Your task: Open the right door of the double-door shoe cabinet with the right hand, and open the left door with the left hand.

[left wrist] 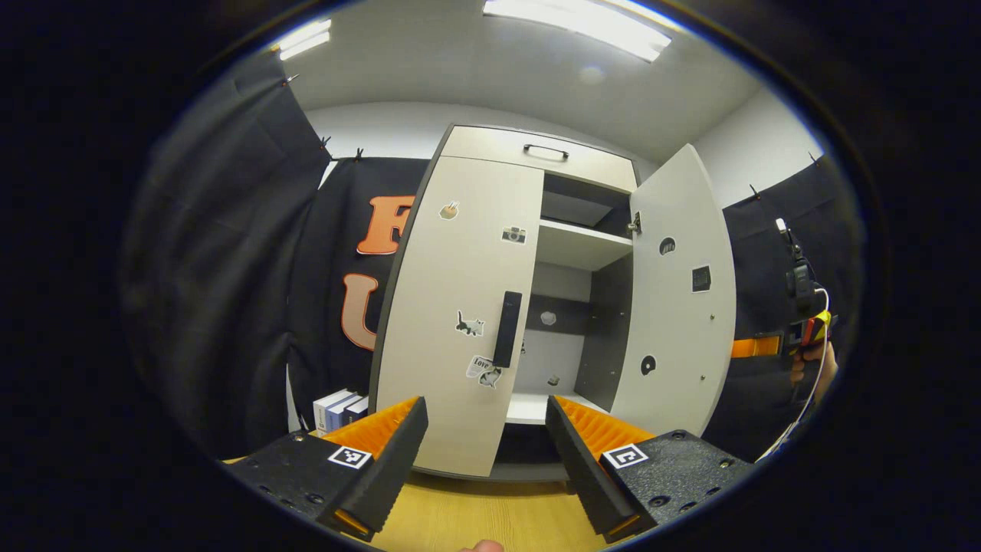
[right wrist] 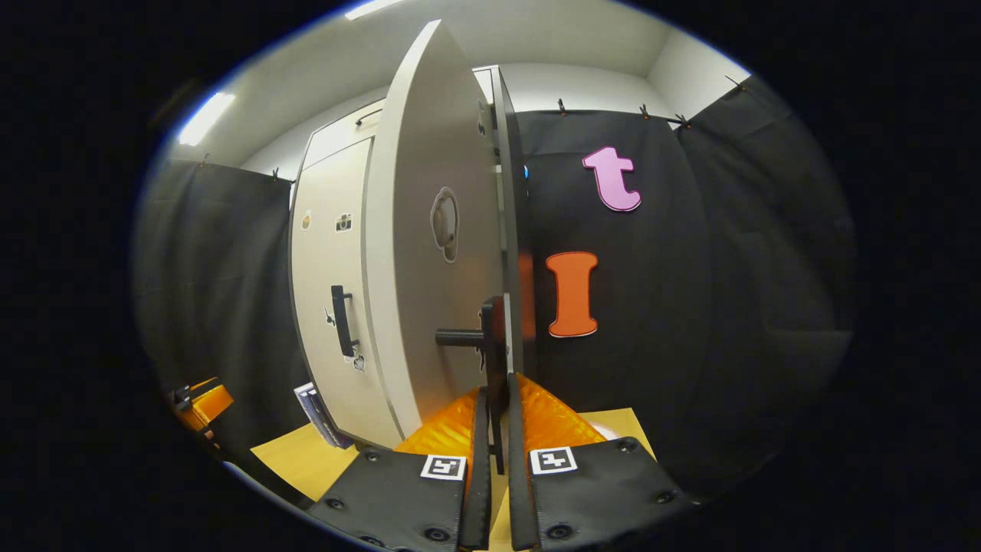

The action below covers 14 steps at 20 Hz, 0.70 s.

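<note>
So roughly halfway, I'd say. The cabinet [left wrist: 490, 307] sits on the tabletop [left wrist: 490, 514] dead ahead in the left gripper view, and its right door [left wrist: 678, 307] is swung wide out at about 3 o'clock, so you can see the shelves [left wrist: 579, 241] inside. The left door [left wrist: 460, 322] at 9 o'clock looks shut flat, stickers and all. That's the half that's left.

In the right gripper view, the right door's handle [right wrist: 490, 345] runs down at 6 o'clock straight into the right gripper [right wrist: 495, 460], whose jaws are clenched on it.

The left gripper [left wrist: 487, 452] has its jaws released and spread wide, nothing between them, hanging near the left door's handle [left wrist: 507, 328], which sits at about 12 o'clock above the gap. My guess: next it needs to close in on that handle and pull.
</note>
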Motion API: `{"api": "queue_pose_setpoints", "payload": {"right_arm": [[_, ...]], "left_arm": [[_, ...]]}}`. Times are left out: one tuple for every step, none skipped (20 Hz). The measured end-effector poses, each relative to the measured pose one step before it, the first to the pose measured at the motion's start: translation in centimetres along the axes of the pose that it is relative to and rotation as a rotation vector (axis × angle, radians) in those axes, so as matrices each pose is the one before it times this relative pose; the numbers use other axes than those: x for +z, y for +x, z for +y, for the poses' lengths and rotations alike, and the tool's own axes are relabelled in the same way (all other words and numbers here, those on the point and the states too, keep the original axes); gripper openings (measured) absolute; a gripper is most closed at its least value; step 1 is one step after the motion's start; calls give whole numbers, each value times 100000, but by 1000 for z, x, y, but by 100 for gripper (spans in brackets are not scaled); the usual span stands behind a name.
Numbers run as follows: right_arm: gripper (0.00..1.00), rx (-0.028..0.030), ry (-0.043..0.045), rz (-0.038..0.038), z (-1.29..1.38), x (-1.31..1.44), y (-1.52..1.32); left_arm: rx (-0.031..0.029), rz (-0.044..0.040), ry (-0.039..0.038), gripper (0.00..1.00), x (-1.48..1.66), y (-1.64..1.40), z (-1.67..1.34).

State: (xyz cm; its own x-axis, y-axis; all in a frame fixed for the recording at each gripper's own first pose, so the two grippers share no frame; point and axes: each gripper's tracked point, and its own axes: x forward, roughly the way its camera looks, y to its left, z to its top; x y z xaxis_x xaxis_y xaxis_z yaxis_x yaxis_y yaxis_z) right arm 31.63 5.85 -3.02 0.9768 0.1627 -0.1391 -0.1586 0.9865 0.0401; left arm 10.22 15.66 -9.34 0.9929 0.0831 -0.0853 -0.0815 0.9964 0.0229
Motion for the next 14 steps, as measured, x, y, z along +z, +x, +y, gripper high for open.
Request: {"api": "queue_pose_setpoints", "payload": {"right_arm": [[17, -504, -642, -443, 96, 29, -598], [17, -1158, -216, -599, 35, 18, -641], [17, -1912, 368, -1141, -119, 44, -918], [17, -1477, 750, -2048, -12, 208, -991], [17, -1378, 574, -2016, -7, 176, -945], [17, -1627, 108, -1172, -81, 101, -1047], [17, -1801, -670, -138, -267, -164, -992], [17, -2380, -1073, -283, -381, -54, -1153], [17, -3009, -917, -1075, -598, 238, -1152], [17, -2558, -858, -849, -521, 137, -1078], [17, -2465, -805, -950, -484, 140, -1051], [10, -2357, -183, -829, -572, 87, -869], [19, -2202, 556, -654, -525, 11, -792], [20, -1254, 781, -141, -383, -133, -492]], "left_arm": [[-362, 5, 360, 94, 134, 308, -46], [-532, 48, 414, 94, 130, 530, -87], [-735, 92, 434, 94, 111, 518, -127], [-755, -279, 340, 94, 295, 493, -175], [-903, -303, 329, 94, 246, 743, -215], [-654, 426, 461, 94, 78, 797, -212], [188, 249, 462, 94, 166, 943, -1], [1113, -282, 101, 94, 385, 997, 78], [639, 79, -36, 91, 354, 1255, 54], [-382, 166, -180, 94, 293, 1412, -256], [-1549, 170, -372, 94, 428, 1477, -530], [-2239, -393, -333, 94, 465, 1271, -523], [-2001, -152, -435, 94, 411, 1282, -472], [-1358, 243, -472, 94, 198, 1091, -293]]}}
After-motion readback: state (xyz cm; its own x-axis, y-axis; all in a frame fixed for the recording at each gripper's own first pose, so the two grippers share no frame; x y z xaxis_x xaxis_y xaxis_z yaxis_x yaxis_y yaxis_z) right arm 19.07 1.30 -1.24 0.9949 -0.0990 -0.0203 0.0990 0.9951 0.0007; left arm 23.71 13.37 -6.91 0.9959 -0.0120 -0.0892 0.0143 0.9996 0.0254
